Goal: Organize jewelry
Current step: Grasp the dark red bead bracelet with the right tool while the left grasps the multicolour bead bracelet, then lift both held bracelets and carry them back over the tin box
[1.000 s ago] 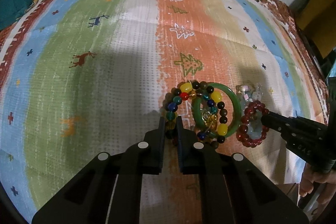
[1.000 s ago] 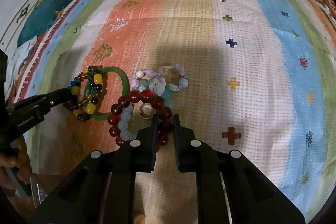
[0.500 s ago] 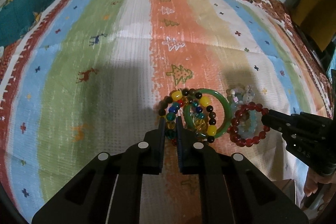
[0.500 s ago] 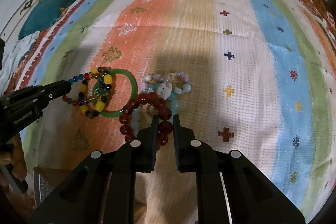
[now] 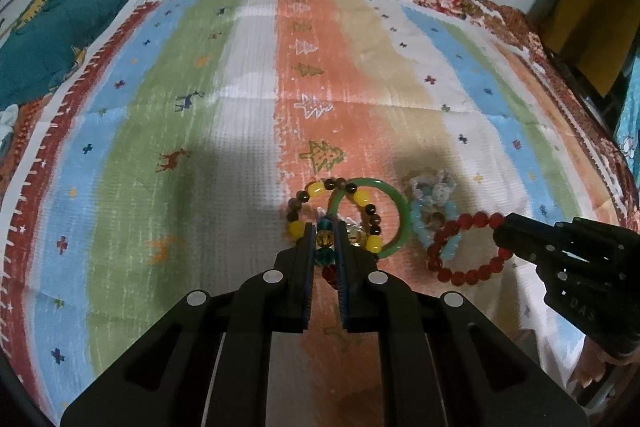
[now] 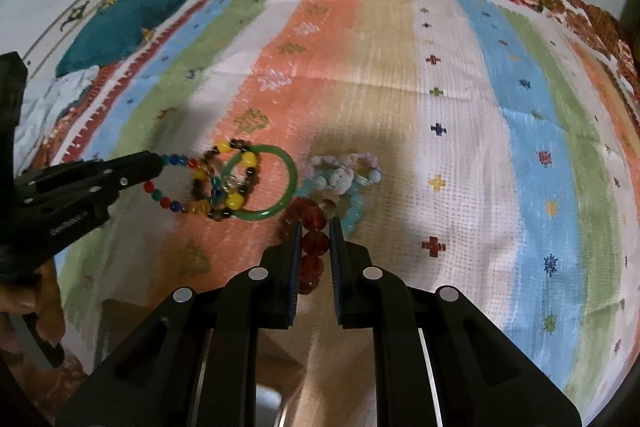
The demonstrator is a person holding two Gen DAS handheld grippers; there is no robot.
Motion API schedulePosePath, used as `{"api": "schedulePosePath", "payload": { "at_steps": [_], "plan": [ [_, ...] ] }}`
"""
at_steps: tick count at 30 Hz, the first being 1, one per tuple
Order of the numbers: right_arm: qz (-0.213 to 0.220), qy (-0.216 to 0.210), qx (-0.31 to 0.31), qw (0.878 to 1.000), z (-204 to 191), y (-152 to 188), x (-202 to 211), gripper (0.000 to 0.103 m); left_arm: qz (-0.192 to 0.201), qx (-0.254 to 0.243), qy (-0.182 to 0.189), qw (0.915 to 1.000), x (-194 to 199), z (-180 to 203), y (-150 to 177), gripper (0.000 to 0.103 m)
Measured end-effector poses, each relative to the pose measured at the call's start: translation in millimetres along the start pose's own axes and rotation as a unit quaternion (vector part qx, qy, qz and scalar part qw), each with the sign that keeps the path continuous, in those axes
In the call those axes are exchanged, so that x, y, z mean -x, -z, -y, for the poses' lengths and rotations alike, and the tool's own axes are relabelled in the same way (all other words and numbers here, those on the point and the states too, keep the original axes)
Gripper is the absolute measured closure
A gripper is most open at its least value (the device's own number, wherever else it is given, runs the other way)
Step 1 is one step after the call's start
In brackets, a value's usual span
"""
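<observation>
Striped cloth (image 5: 224, 131) — left gripper (image 5: 325, 227) clamps multicolour bracelet (image 6: 176, 187); right gripper (image 6: 314, 223) clamps red bracelet (image 5: 464, 267), bangle (image 5: 396, 211) between.

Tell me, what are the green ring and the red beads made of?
The green ring looks like jade or glass: one smooth, rigid, glossy, slightly see-through hoop. The red beads look like glass or polished stone, maybe resin: round, translucent, shiny. The pictures cannot settle which.

Black claws (image 5: 324, 239), silver screws
</observation>
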State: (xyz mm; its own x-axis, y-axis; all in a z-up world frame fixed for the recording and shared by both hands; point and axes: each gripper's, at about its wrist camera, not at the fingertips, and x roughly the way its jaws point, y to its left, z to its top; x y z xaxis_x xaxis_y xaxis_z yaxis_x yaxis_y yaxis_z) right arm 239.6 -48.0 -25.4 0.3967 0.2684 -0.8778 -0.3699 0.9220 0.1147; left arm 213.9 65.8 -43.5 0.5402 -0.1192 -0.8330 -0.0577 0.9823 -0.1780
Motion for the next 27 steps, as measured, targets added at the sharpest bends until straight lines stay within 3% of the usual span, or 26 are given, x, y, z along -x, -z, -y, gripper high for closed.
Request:
{"api": "schedulePosePath", "payload": {
  "at_steps": [27],
  "plan": [
    [0.096,-0.025,0.024,0.995,-23,30,86,0.089,0.078,-0.049,0.023,0.9955,94,44,38,0.094]
  ]
}}
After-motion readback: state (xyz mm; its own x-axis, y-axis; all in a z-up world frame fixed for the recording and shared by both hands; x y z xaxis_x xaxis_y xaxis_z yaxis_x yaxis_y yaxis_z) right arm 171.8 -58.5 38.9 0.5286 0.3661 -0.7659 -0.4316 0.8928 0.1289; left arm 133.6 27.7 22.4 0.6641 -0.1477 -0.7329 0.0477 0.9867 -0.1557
